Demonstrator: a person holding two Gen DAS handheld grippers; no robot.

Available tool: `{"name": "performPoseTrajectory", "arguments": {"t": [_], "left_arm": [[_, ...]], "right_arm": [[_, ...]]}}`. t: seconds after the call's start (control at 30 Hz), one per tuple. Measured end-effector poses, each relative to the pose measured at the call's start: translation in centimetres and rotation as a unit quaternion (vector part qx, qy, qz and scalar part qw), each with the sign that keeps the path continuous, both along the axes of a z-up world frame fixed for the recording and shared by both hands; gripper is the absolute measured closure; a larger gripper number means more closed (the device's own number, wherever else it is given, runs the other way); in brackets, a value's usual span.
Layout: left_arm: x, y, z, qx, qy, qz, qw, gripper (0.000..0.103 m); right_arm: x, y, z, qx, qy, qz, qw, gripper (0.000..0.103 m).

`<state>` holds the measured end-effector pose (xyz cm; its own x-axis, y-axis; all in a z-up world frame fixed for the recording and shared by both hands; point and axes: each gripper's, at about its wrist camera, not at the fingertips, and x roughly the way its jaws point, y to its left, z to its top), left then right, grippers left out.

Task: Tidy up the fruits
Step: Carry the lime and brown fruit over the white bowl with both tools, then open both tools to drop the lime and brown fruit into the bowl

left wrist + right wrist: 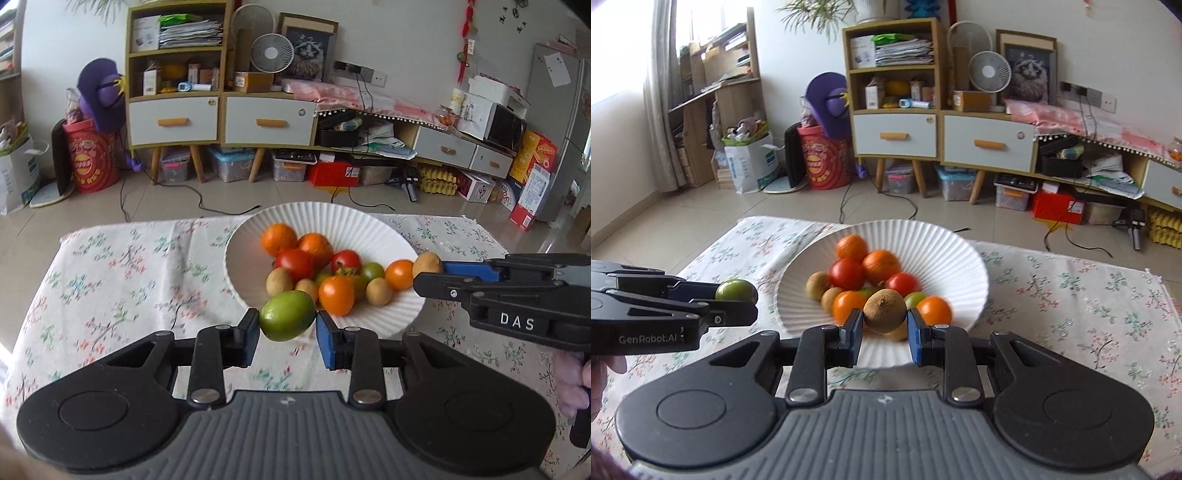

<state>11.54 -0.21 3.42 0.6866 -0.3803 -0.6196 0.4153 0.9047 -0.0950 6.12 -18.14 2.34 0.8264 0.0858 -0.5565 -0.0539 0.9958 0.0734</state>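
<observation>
A white ribbed bowl (pixel 369 221) (pixel 942 243) on the floral tablecloth holds several oranges, red tomatoes, green fruits and small brown fruits. My left gripper (pixel 287 322) is shut on a green fruit (pixel 286 315), held above the cloth just in front of the bowl's near rim. That green fruit (pixel 733 290) shows again in the right wrist view, left of the bowl. My right gripper (pixel 884 314) is shut on a brown fruit (pixel 884 310) over the bowl's near rim. In the left wrist view the brown fruit (pixel 426 263) sits at the right gripper's tip by the bowl's right rim.
The tablecloth (pixel 129 277) (pixel 1071 295) covers the table, with its far edge behind the bowl. Beyond lie a tiled floor, shelving with drawers (pixel 177 118), fans, storage boxes and cables. A hand (pixel 576 384) grips the right tool at the frame's right.
</observation>
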Motion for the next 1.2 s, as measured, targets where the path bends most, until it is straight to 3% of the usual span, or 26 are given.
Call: {"name": "performPoseTrajectory", "arguments": {"t": [0.17, 0.37, 0.53, 0.77, 1.2], "left_arm": [[2.6, -2.0, 0.3, -0.015, -0.006, -0.036, 0.9992, 0.062], [5.0, -4.9, -0.2, -0.007, -0.007, -0.061, 0.9981, 0.062], [7.3, -6.5, -0.6, -0.028, 0.021, -0.068, 0.9971, 0.062], [9.8, -8.4, -2.3, -0.028, 0.063, -0.061, 0.9958, 0.062], [10.8, -9.2, -3.1, -0.021, 0.068, -0.061, 0.9956, 0.062]], "right_arm": [[1.6, -1.8, -0.1, 0.013, 0.004, -0.015, 1.0, 0.08], [2.7, -2.6, -0.5, -0.001, 0.005, -0.008, 1.0, 0.08], [3.4, -3.2, -1.2, -0.008, 0.011, -0.004, 1.0, 0.08], [3.9, -3.6, -1.7, 0.003, 0.013, 0.014, 1.0, 0.08], [4.3, -3.8, -2.1, 0.003, 0.021, 0.019, 1.0, 0.079]]}}
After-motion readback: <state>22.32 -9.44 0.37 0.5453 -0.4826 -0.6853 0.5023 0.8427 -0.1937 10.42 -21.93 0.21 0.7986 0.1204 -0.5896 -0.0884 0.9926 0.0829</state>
